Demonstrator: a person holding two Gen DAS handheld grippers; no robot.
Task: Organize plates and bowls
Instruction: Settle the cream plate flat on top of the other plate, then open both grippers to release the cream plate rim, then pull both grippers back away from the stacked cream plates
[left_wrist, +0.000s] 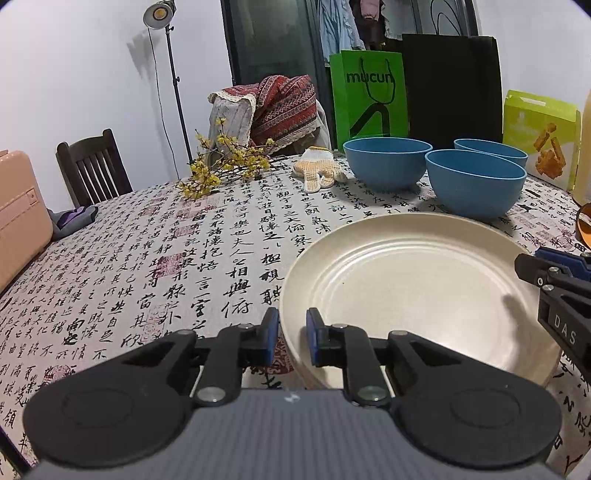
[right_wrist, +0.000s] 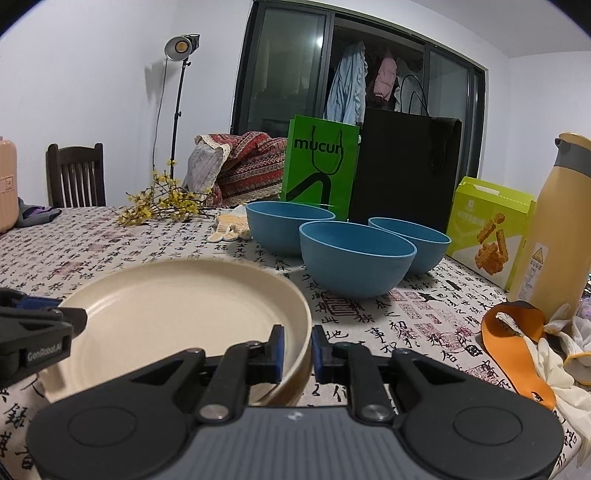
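The cream plate at lower frame is gripped at opposite rims by the left gripper and right gripper.

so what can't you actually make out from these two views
- Plate stack: how many plates lie under the top one; left wrist view shows only layered edges behind the left gripper.
- Right gripper: whether its fingers press the rim or just straddle it; right wrist view.
- Rear blue bowl: partly hidden by the front bowl.
- Snack box print: too small.
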